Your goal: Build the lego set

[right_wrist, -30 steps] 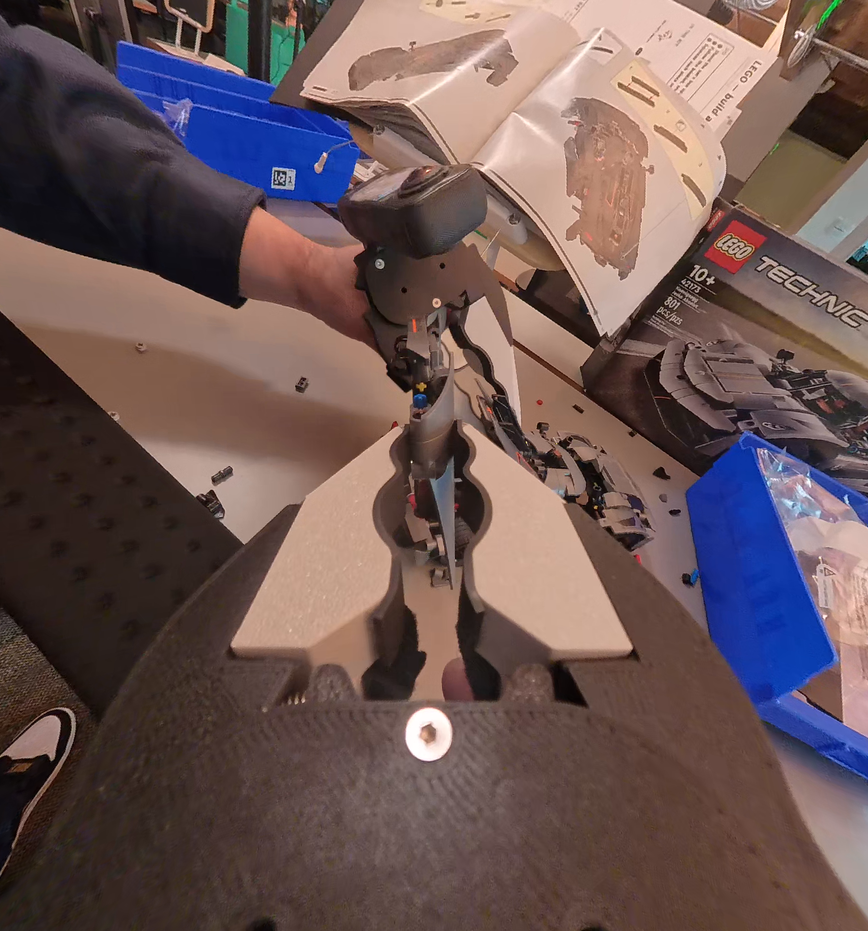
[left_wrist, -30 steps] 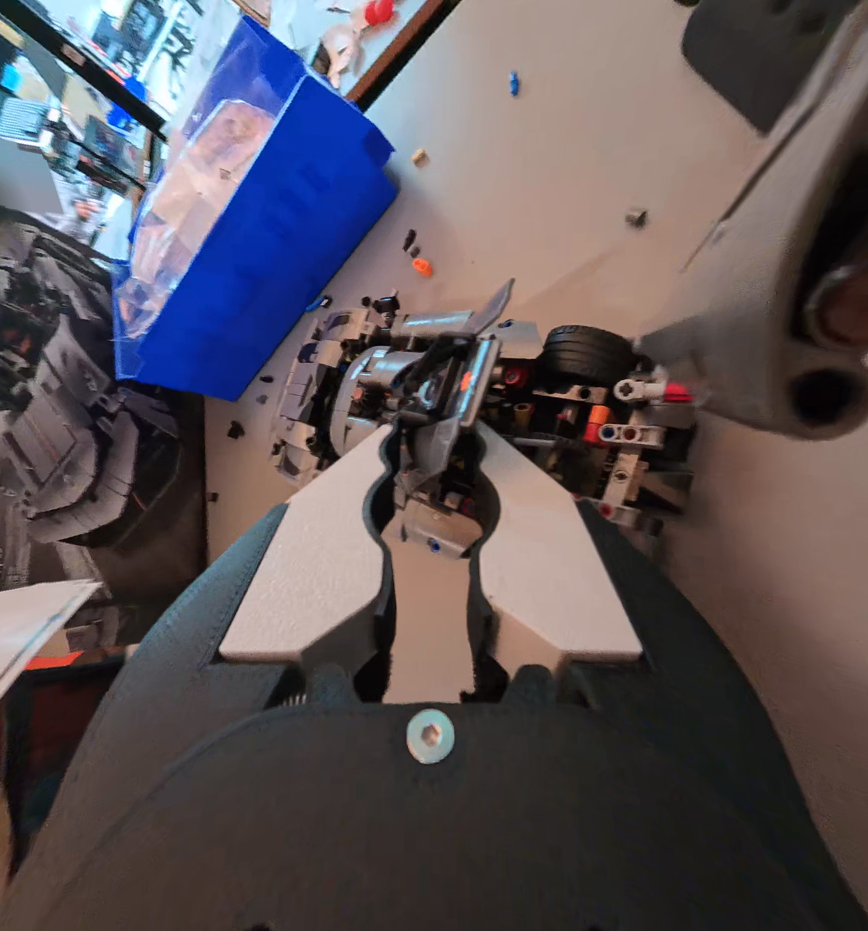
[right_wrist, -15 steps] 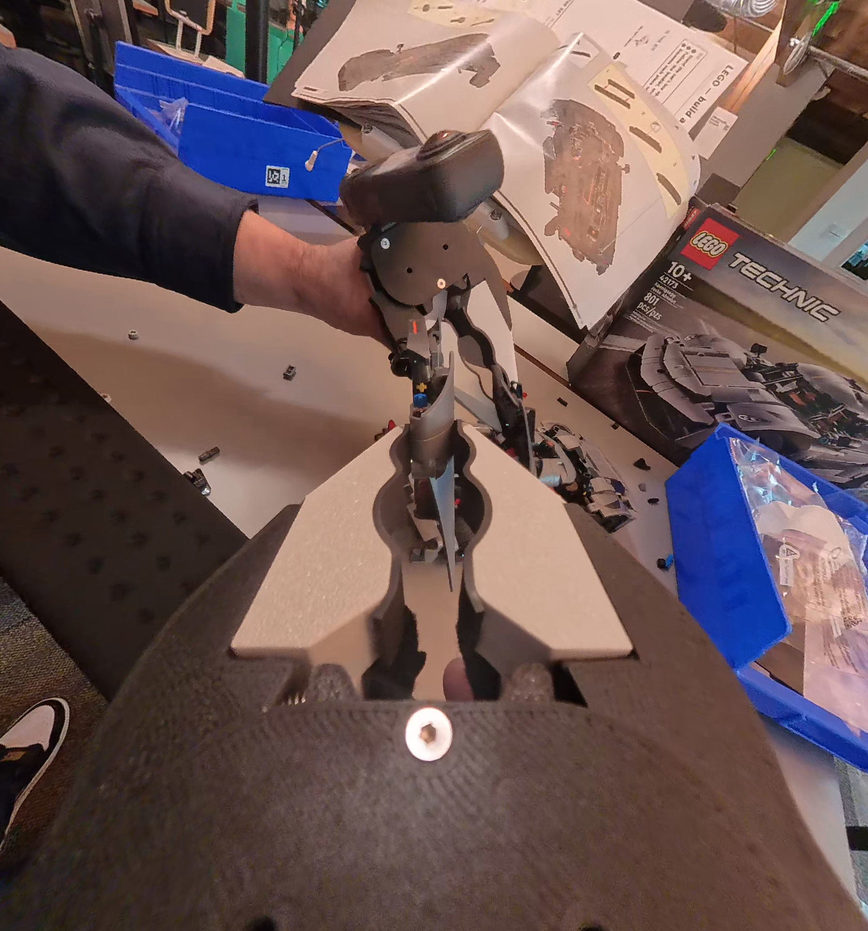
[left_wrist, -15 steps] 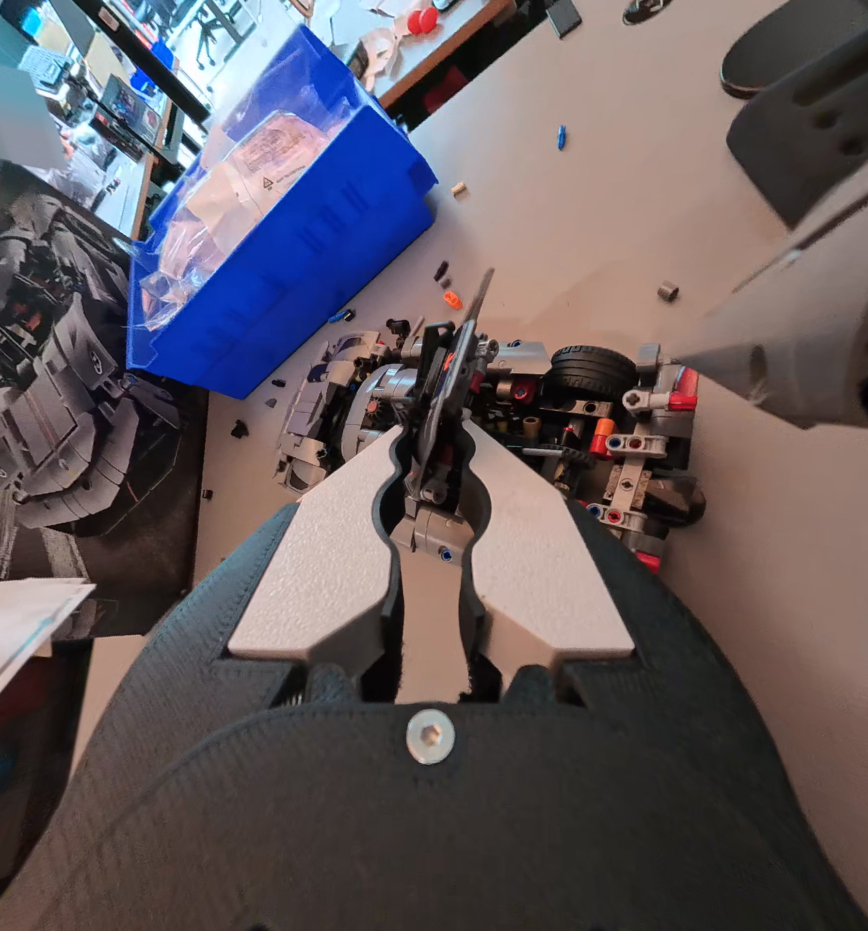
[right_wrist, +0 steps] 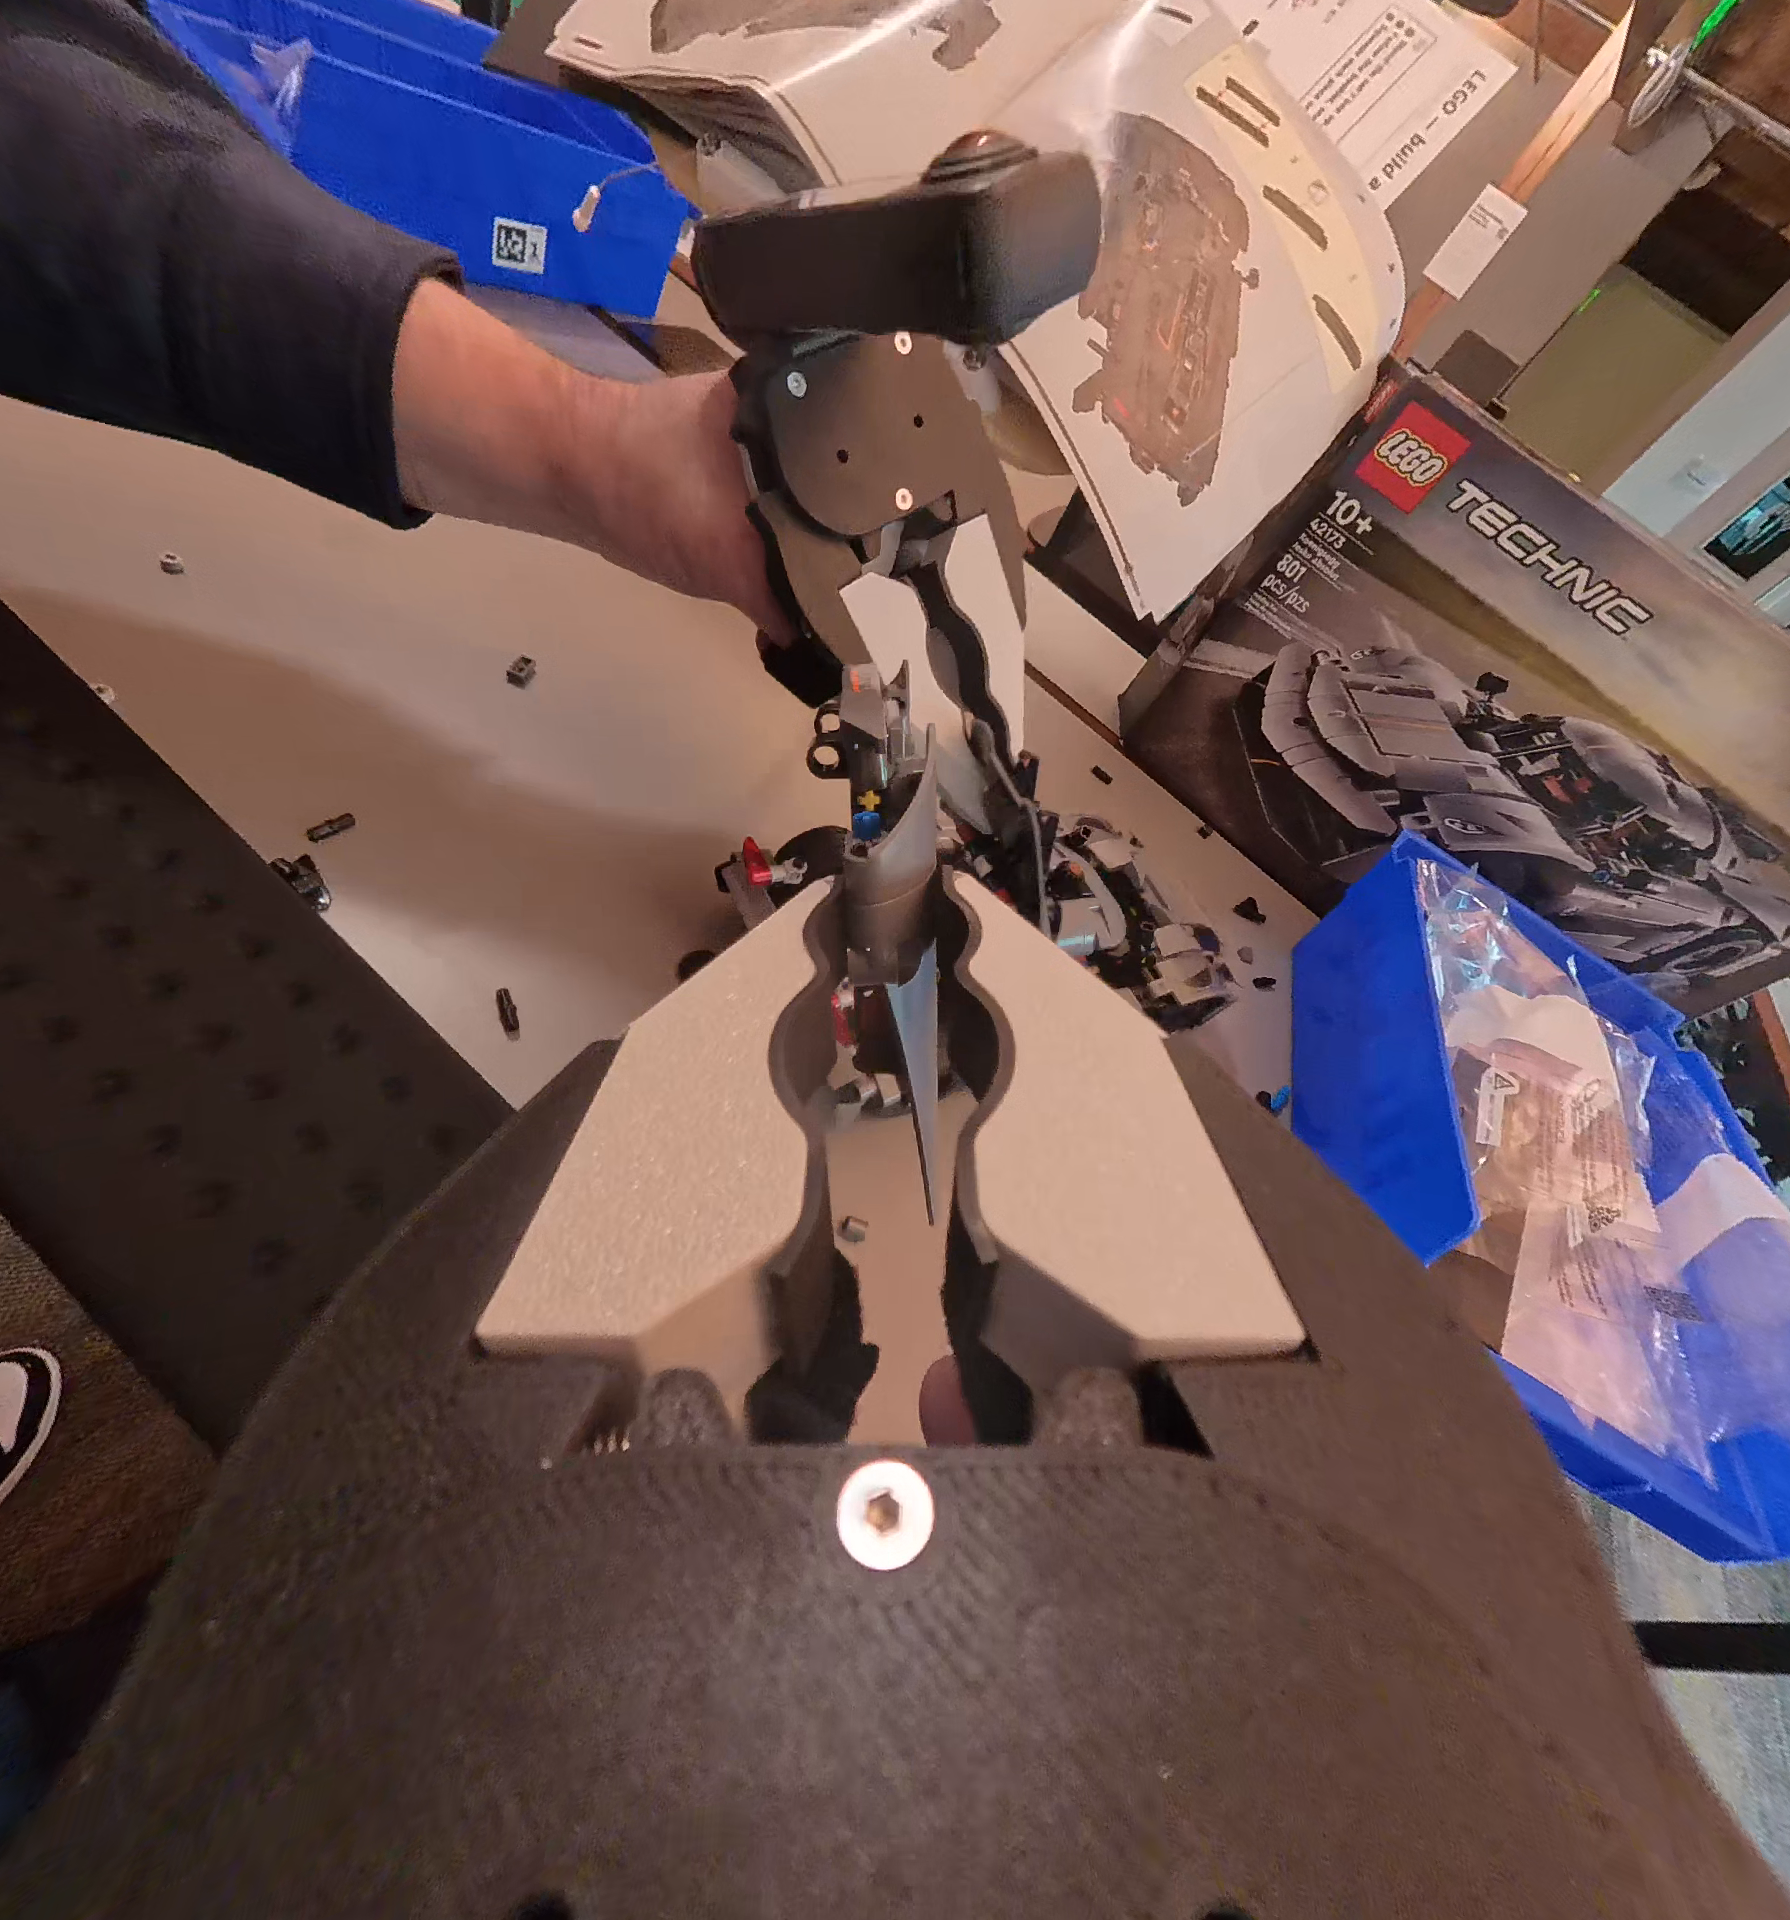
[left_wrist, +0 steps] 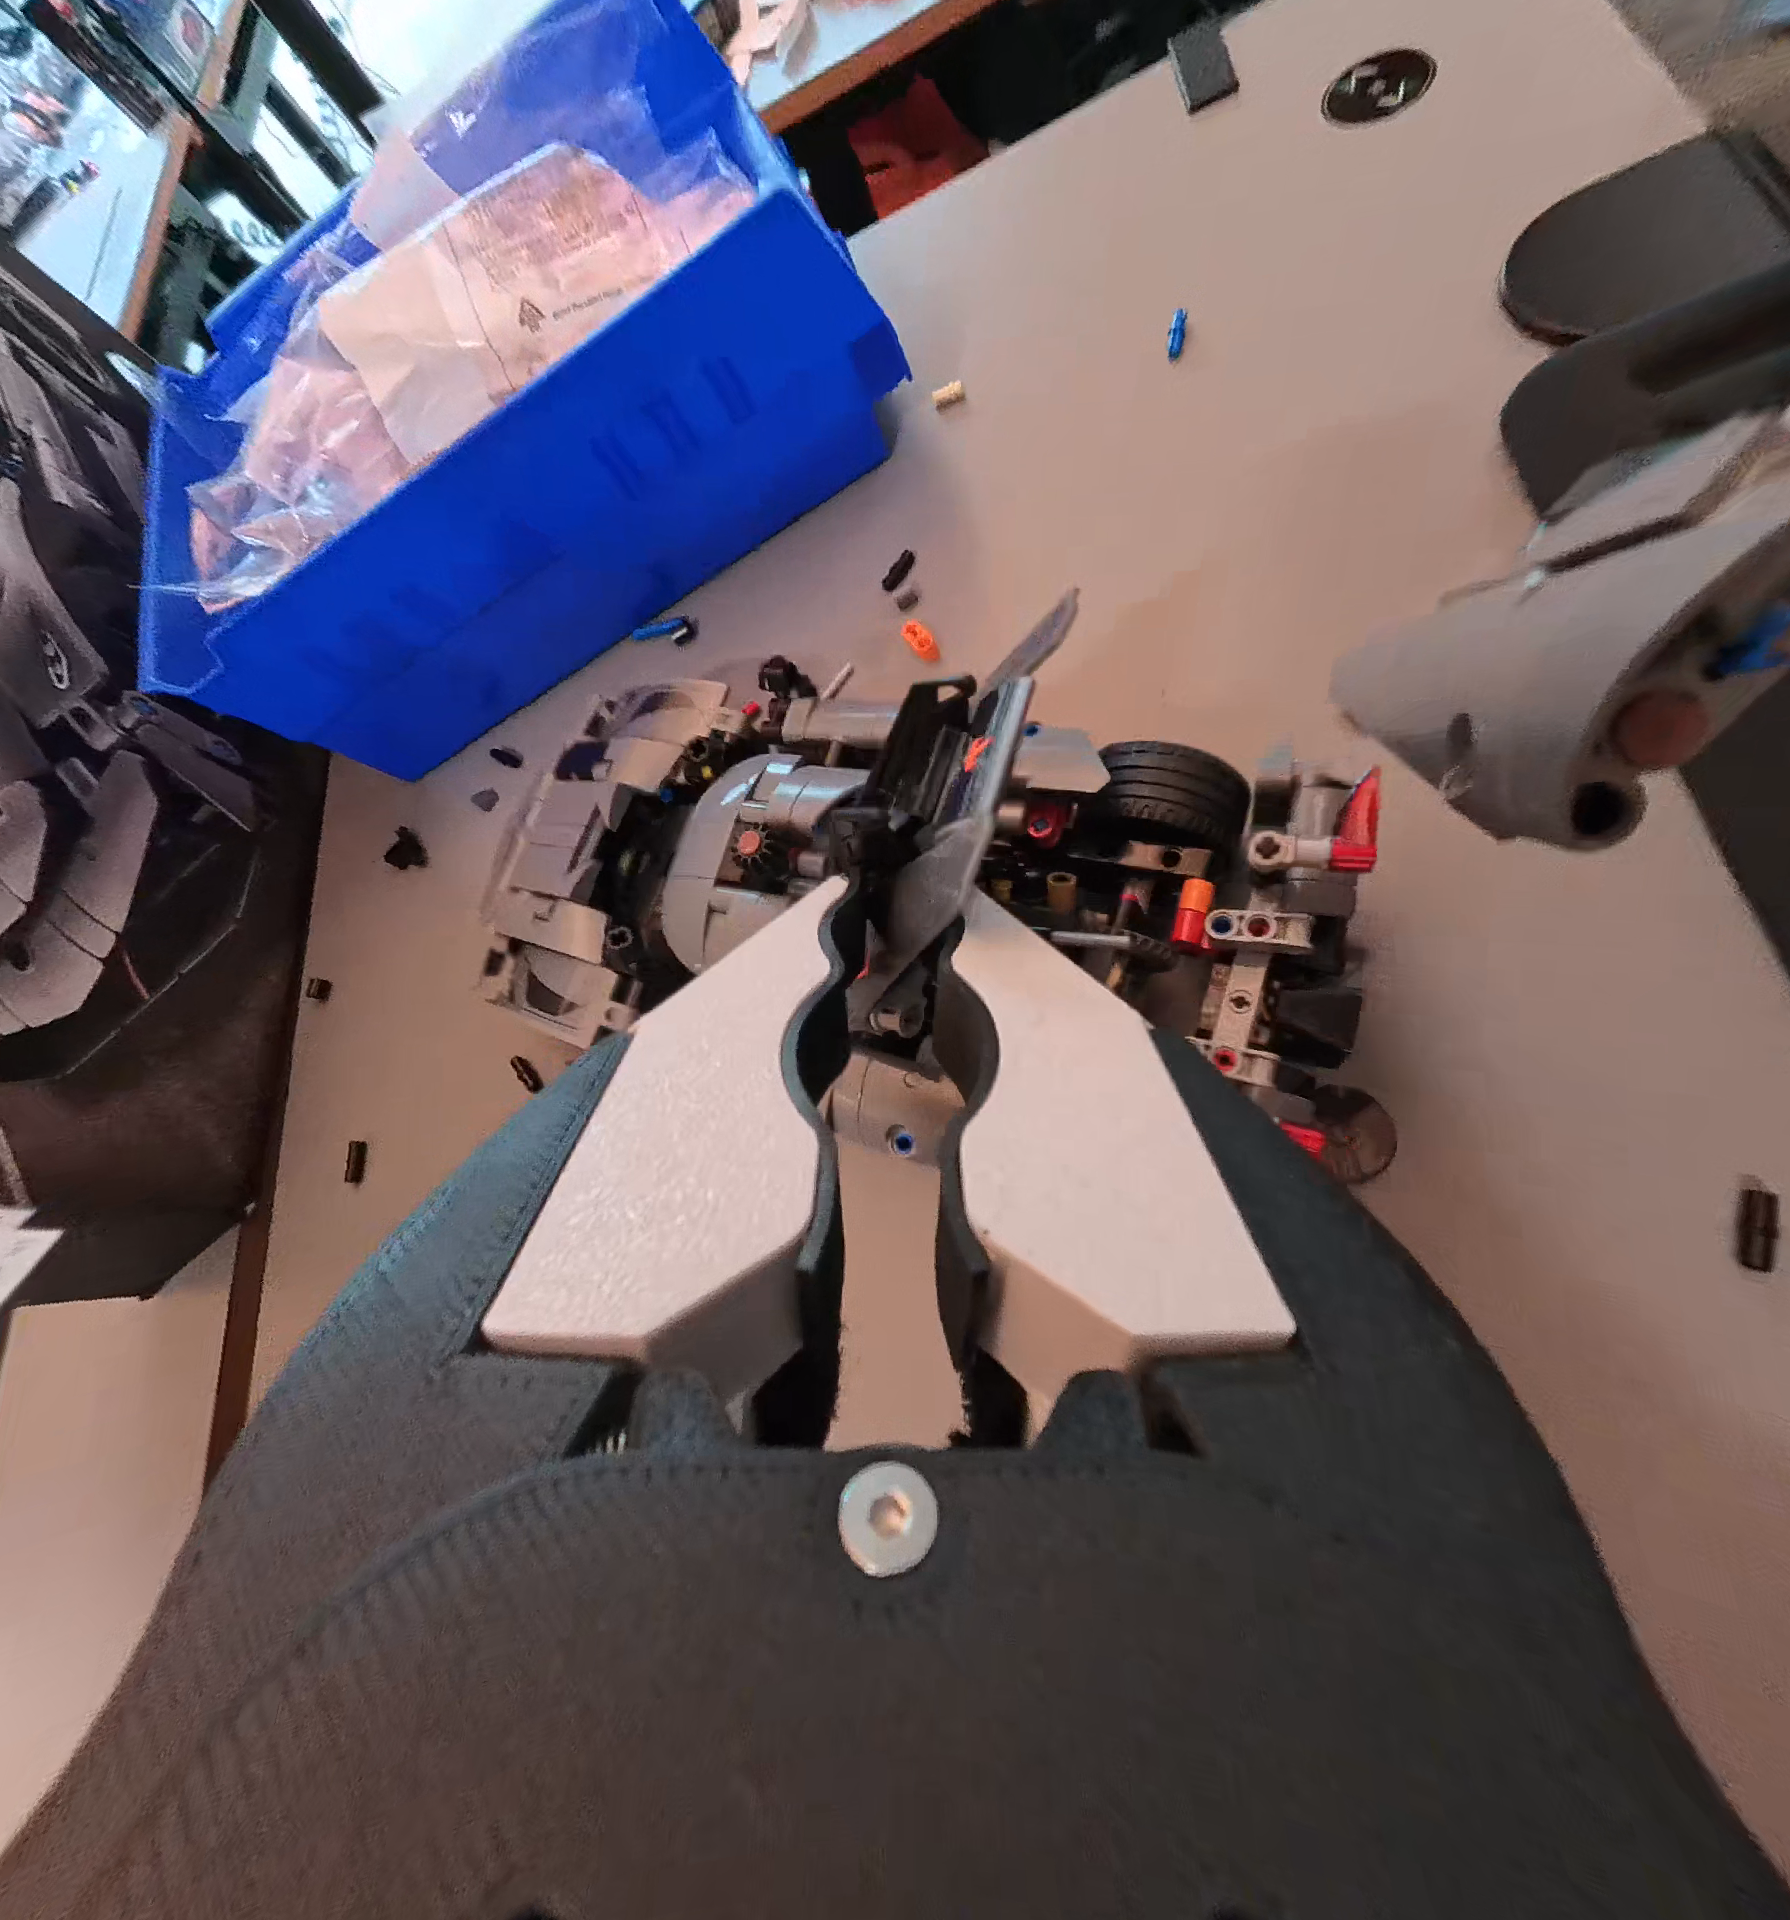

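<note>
Both grippers are clamped on grey panel sub-assemblies: the left gripper (left_wrist: 896, 940) pinches one (left_wrist: 932, 852) between its fingertips, and the right gripper (right_wrist: 891, 935) holds its own winged grey piece (right_wrist: 886, 883) upright in its jaws. Just beyond the left fingertips, on the table (left_wrist: 1286, 436), lies the half-built car (left_wrist: 922, 883): front bodywork fitted, one tyre (left_wrist: 1171, 795) on, but the rear frame of beams and pins bare. By my reckoning it's past midway, with side panels, wheels and rear shell left. Loose pins are scattered around it. Farther off to the left sits the blue bin (left_wrist: 517, 520) of parts bags, the set's box (right_wrist: 1493, 665) beyond that.

Compared with a second ago, the left gripper has pulled higher and back from the car, and the right gripper's piece has drifted farther away.
</note>
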Tool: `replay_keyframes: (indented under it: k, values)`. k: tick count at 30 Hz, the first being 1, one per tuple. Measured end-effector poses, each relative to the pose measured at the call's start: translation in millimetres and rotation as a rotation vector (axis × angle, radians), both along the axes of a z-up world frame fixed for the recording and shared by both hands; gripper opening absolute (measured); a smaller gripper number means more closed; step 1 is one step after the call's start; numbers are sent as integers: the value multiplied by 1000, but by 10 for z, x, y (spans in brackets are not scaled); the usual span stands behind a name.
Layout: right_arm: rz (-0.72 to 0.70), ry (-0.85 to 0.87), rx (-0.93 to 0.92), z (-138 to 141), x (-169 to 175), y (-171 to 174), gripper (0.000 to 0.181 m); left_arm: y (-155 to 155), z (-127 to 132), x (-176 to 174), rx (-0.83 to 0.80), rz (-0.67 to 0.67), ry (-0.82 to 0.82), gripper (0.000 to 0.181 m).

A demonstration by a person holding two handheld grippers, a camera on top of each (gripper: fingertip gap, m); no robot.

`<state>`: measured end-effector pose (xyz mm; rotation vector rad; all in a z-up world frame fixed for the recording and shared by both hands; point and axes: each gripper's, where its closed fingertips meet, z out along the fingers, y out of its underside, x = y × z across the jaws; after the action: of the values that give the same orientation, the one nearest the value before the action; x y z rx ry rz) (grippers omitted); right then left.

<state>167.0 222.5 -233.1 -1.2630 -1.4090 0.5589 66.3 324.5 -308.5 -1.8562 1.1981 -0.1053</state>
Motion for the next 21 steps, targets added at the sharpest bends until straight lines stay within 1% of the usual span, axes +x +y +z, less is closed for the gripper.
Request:
replay_keyframes:
  k: [1,5,12,17,21]
  values:
    - [2,-5,1,-12,9,7,13,14,-10,-9,21,8,0,7]
    - [14,-27,1,-82,30,28,13,29,29,10,11,10,-38,7]
    - [12,-35,-3,-137,67,81,13,52,109,89,-46,37,-57,6]
    - [12,-50,-7,-134,104,135,13,68,116,110,-133,58,-117,7]
    - [46,-72,8,-129,95,170,13,106,85,95,-199,81,-165,9]
